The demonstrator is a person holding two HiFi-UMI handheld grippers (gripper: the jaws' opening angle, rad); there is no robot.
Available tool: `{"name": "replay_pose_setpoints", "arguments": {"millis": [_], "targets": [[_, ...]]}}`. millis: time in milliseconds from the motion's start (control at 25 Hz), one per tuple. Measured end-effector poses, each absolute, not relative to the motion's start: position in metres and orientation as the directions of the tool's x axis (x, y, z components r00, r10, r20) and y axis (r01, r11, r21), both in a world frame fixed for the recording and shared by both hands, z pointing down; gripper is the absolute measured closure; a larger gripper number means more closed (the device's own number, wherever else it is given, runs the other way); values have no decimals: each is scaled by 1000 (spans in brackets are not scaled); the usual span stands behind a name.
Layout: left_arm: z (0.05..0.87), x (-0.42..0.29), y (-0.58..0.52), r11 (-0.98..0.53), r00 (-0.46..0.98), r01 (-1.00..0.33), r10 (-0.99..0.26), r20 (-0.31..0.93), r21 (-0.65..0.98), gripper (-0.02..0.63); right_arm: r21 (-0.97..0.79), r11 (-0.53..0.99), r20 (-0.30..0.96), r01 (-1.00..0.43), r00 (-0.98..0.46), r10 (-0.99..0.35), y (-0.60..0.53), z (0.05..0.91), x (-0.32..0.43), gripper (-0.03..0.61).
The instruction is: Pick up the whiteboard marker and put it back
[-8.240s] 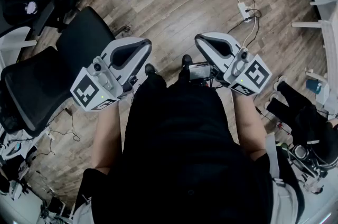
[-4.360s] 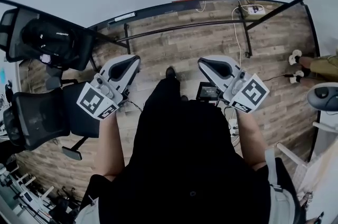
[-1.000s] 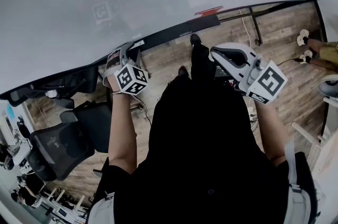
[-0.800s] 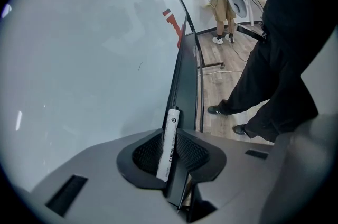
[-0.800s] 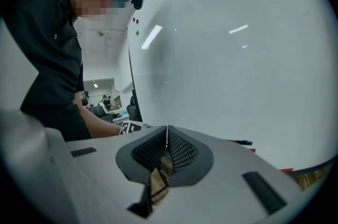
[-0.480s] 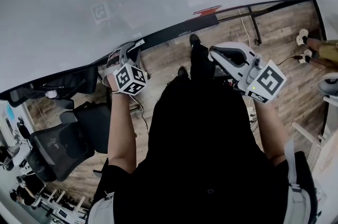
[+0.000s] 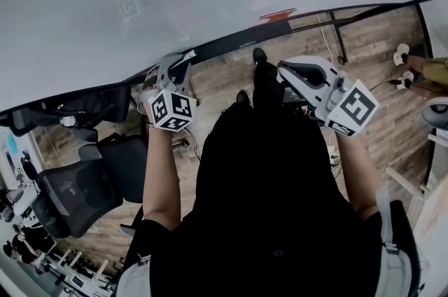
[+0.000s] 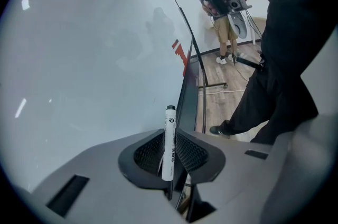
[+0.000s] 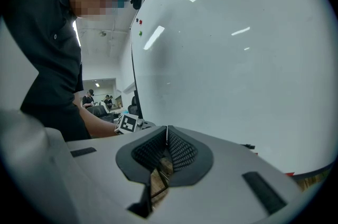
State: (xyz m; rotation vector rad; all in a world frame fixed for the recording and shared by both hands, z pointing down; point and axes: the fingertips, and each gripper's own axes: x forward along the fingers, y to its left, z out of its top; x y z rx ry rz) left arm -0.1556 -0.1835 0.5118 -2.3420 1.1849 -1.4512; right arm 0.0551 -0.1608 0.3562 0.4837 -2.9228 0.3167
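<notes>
The left gripper is reaching out to the far left, up against the lower edge of the whiteboard, and its jaws are closing with the whiteboard marker between them. Both ribbed pads are pressing on the marker's white barrel. The marker is standing lengthwise along the jaws, its black-capped end sticking out past the fingertips towards the far side, just beside the black tray ledge that is running along the bottom of the board; whether it is touching that ledge cannot be told. The right gripper is hovering to the right, well apart from the left one, pointing at the board with its jaws together at the tips and nothing between them. Below the board, wooden floor is showing, and an office chair is standing at the near left.
</notes>
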Motion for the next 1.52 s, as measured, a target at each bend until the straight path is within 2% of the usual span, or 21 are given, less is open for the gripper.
{"name": "replay_pose_setpoints", "arguments": {"millis": [240, 560, 760, 1000, 1520], "targets": [[461, -143, -185, -622, 315, -647, -745, 588, -441, 538, -171, 930, 183, -324, -938, -293, -160, 353, 50, 558], [395, -116, -180, -619, 482, -739, -761, 435, -265, 538, -163, 933, 169, -322, -940, -295, -157, 349, 50, 558], [362, -92, -169, -677, 593, -699, -729, 341, -230, 538, -158, 931, 166, -329, -938, -303, -152, 348, 50, 558], [325, -77, -156, -712, 703, -702, -695, 152, -9, 538, -150, 929, 163, -340, -935, -315, -150, 345, 48, 557], [300, -42, -122, -827, 827, -557, -561, -46, 70, 538, -153, 918, 162, -366, -925, -342, -151, 349, 60, 557]]}}
